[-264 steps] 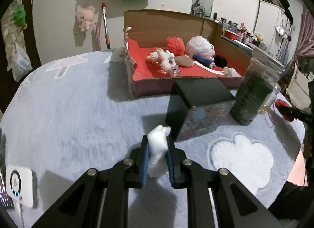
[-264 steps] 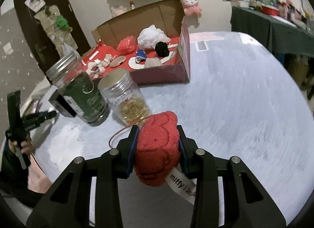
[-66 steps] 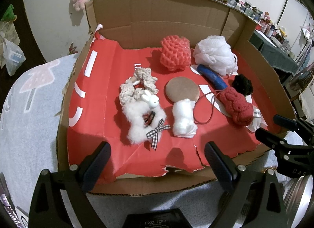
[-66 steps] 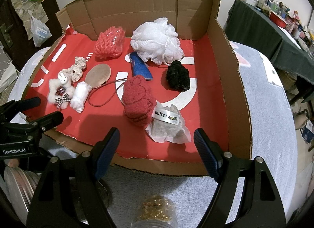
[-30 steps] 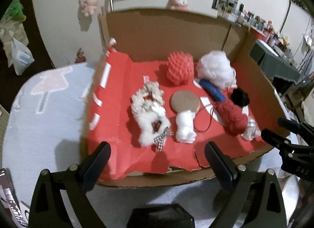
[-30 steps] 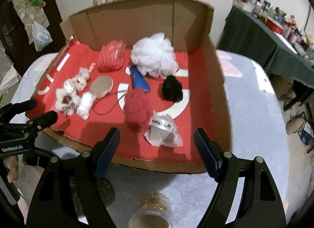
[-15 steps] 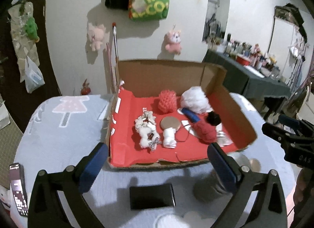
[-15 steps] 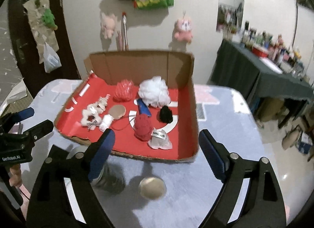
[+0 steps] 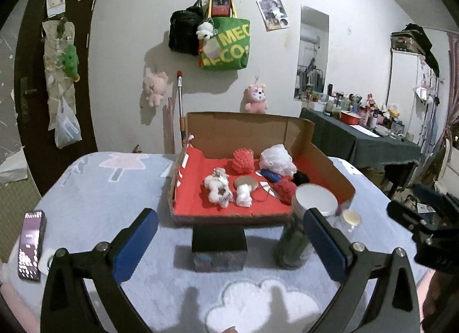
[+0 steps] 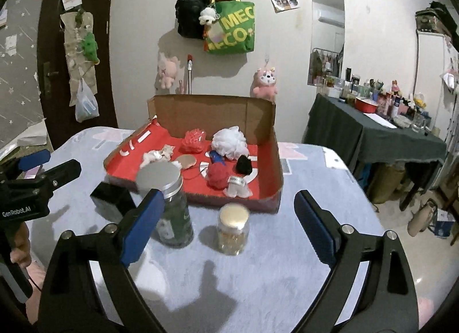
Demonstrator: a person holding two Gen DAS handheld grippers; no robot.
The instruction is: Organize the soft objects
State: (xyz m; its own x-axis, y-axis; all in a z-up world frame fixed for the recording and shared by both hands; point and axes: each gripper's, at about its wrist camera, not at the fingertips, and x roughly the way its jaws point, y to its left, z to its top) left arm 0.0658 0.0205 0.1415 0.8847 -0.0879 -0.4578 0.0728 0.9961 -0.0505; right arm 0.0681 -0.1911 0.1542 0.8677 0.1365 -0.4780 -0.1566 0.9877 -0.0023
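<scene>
- Both tongs hang released over the table: the left gripper point(image 9: 228, 237) has its blue pads spread wide with nothing between them, and the right gripper point(image 10: 229, 219) is just as wide and just as bare.
- Straight ahead of the left gripper, nearest to it, a black box point(image 9: 219, 242) stands on the pale plush table cover point(image 9: 100, 189); off toward its right pad, a dark jar with a silver lid point(image 9: 314, 199).
- In front of the right gripper, a small gold-lidded jar point(image 10: 233, 228) sits between the pads, with the dark jar by the left pad.
- Beyond those, well ahead of both tongs, the cardboard box point(image 10: 212, 109) with its red lining holds the soft things.
- Inside it: a red plush point(image 10: 218, 173) and a white tagged pouch point(image 10: 236, 188) toward the near edge, a black pom point(image 10: 243, 164), a white mesh puff point(image 10: 229, 142) and a red net sponge point(image 10: 192, 140) at the back, a fluffy white hair tie point(image 9: 219, 188) and a white roll point(image 9: 243, 194) on the left gripper's side.
- Far left of the left gripper, a phone point(image 9: 31, 244) lies at the table's edge.
</scene>
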